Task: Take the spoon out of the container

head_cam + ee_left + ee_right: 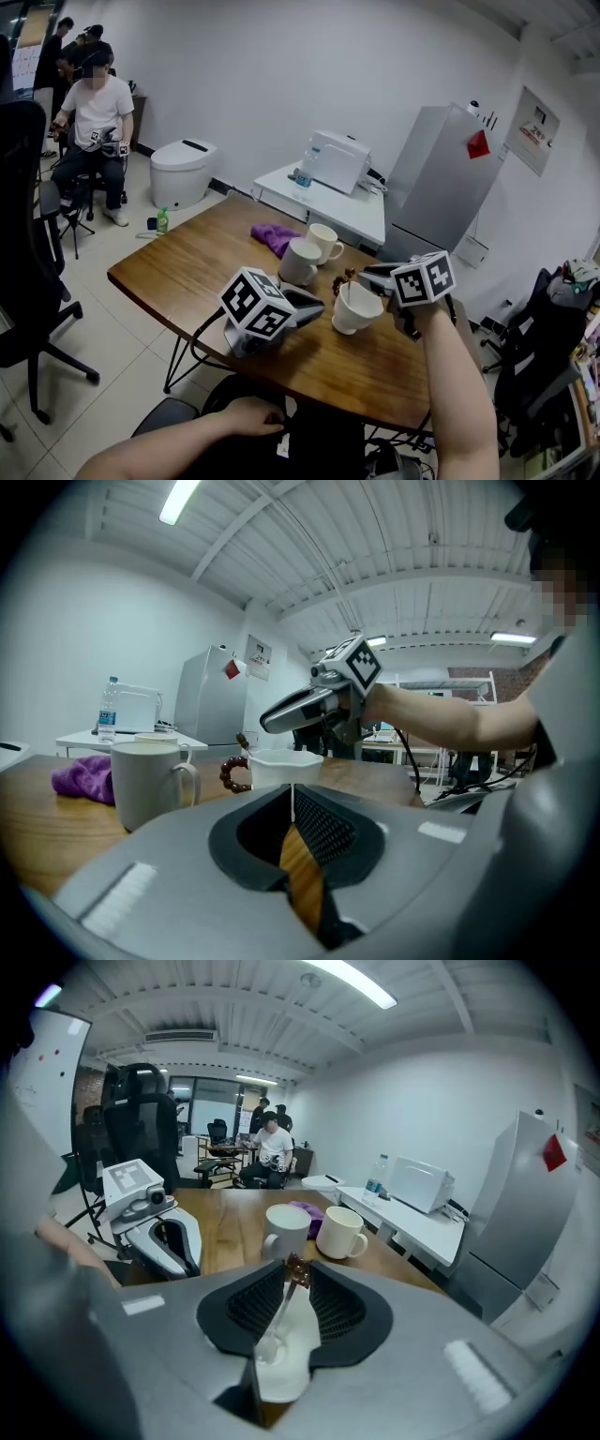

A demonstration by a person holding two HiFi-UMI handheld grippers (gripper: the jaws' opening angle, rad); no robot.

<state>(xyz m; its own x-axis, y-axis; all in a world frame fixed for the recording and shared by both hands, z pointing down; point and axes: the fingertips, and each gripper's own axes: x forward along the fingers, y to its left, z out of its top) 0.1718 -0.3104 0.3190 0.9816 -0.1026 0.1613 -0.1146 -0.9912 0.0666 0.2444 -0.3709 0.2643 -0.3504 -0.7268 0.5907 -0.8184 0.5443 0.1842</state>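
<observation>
The spoon (282, 1313) lies in the white cup (292, 1366) on the tabletop (187, 262). Your right gripper (295, 1274) hangs over that cup, jaws partly apart, the spoon's handle between them and unclamped. Your left gripper (292, 794) rests nearby, jaws all but together, empty.

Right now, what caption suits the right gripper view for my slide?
Right tongs open around the spoon resting in the white cup; grey mug and cream mug beyond.
</observation>
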